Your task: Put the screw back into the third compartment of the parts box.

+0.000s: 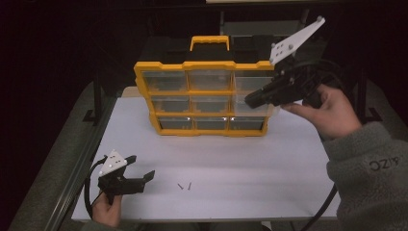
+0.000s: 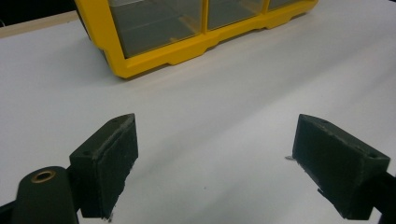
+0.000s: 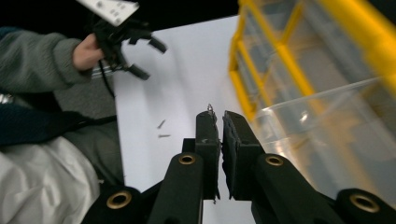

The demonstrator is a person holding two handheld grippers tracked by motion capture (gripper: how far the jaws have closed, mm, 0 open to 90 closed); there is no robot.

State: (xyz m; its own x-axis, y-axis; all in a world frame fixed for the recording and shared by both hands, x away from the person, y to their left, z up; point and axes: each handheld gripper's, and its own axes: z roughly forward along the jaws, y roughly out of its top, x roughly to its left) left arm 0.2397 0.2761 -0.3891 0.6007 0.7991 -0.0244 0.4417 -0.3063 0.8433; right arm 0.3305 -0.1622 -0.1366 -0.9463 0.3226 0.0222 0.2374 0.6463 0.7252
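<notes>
The right gripper [image 3: 219, 122] has its fingers [image 3: 207, 135] pressed nearly shut on a tiny grey metal screw [image 3: 210, 108], whose tip pokes out at the top of them. In the high view this gripper [image 1: 251, 100] is up at about 2 o'clock on the white bench [image 1: 240, 163], right at a clear plastic drawer [image 1: 250, 102] that is pulled out from the right side of the yellow box of little see-through drawers [image 1: 202, 98]. I think the job is to drop screws into that drawer. What could go wrong: the screw is very small and is held just at the finger ends, so a small shake or a loose squeeze could let it fall on the bench and not in the drawer. If the fingers bump the drawer's thin wall, the drawer could slide or the screw could flick away. Two more small grey screws [image 1: 185, 186] lie loose on the bench at about 6 o'clock, close to each other, and could roll if nudged. The right hand [image 1: 332, 113] is held high, and its gripper is tipped to point left toward the box. The left gripper [image 1: 139, 175] sits low at about 7 o'clock, near the front edge, aimed at the loose screws. Its fingers [image 2: 105, 163] are spread wide with nothing between them, just above the bench. The left hand [image 1: 108, 211] grips it from below.
</notes>
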